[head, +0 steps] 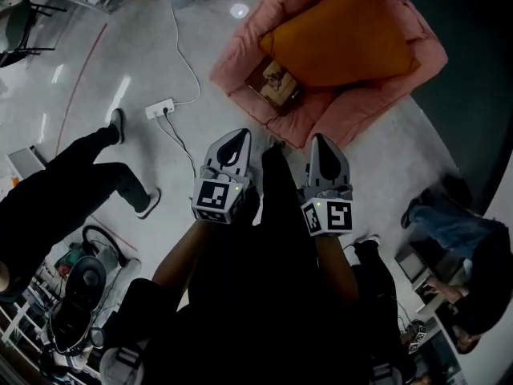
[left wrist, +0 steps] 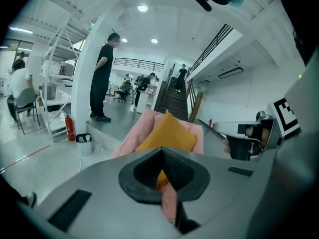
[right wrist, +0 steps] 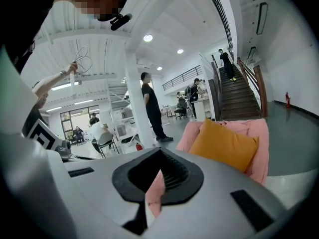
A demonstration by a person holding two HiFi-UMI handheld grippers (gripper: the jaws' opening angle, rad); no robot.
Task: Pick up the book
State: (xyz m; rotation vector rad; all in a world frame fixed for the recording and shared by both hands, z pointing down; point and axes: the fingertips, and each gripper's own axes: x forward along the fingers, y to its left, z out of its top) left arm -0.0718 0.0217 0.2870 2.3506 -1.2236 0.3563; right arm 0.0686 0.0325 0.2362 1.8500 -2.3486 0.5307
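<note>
Book [head: 275, 84]: lying flat on the pink seat, upper centre of the head view. Rectangular, brown cover with a pale patch on its face. Sitting just beside the lower left corner of the orange cushion [head: 341, 34], well apart from both grippers.

Armchair [head: 232, 58]: soft, padded, pink fabric with rounded, quilted edges, filling the upper right of the head view and cradling the plump, square orange cushion against its back.

Left gripper [head: 240, 134]: hovering at centre frame below the armchair, pointing toward it. Smooth grey shell, black ribbed pads framing a teardrop-shaped hollow, black-and-white marker cube at its rear. Jaws pressing together at the tips, gripping nothing, with only orange and pink fabric showing through the hollow in the left gripper view.

Right gripper [head: 320, 138]: hanging just beside the left one, same grey shell and ribbed black pads. Jaws likewise meeting at the tips, holding nothing.

Floor [head: 120, 70]: pale, glossy, reflecting ceiling lamps.

Power strip [head: 159, 108]: white, oblong, lying at upper left, trailing a thin white cable [head: 188, 62] in a loose curve.
</note>
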